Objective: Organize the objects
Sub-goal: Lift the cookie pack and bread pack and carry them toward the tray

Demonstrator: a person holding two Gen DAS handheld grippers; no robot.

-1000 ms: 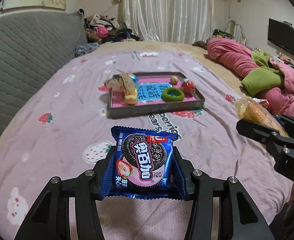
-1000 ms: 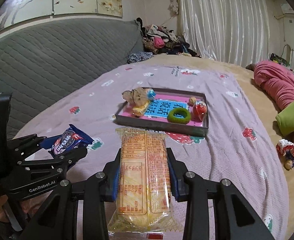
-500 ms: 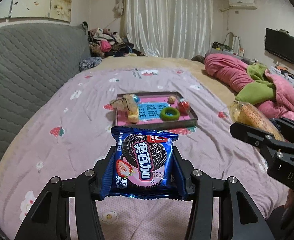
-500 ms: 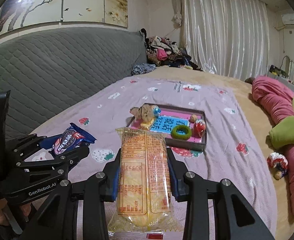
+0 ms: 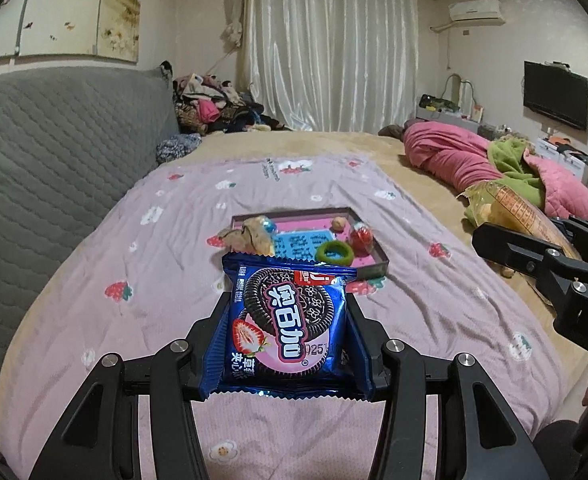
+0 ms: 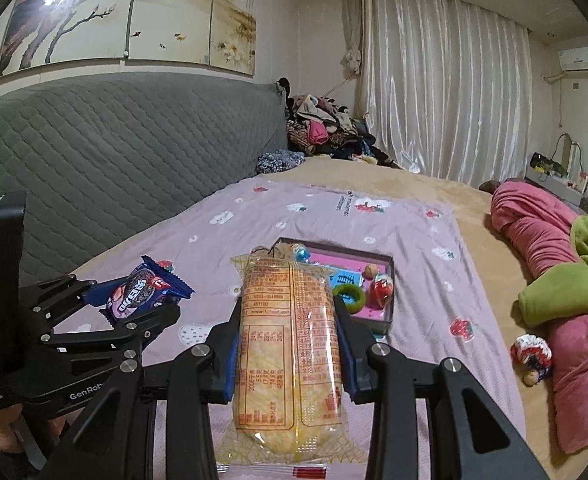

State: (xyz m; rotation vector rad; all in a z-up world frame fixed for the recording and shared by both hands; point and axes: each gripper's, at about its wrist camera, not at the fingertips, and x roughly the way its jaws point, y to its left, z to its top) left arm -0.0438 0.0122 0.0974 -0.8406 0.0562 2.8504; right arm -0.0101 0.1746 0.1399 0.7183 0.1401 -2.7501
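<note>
Left gripper (image 5: pixel 287 334) clamps the blue cookie packet (image 5: pixel 287 320), right gripper (image 6: pixel 289 354) clamps the yellow cracker pack (image 6: pixel 289 344), both lower centre, presumably bound for the tray (image 5: pixel 368 270) mid-frame.

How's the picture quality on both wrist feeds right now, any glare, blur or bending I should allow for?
Left wrist view: sharp up close, the blue cookie packet reads clearly; strong fisheye bends the bed edges, dark vignette in the corners. Right wrist view: glare on the wall painting and soft sheen on the clear cake wrapper, print still legible; the tray is partly hidden behind it.
</note>
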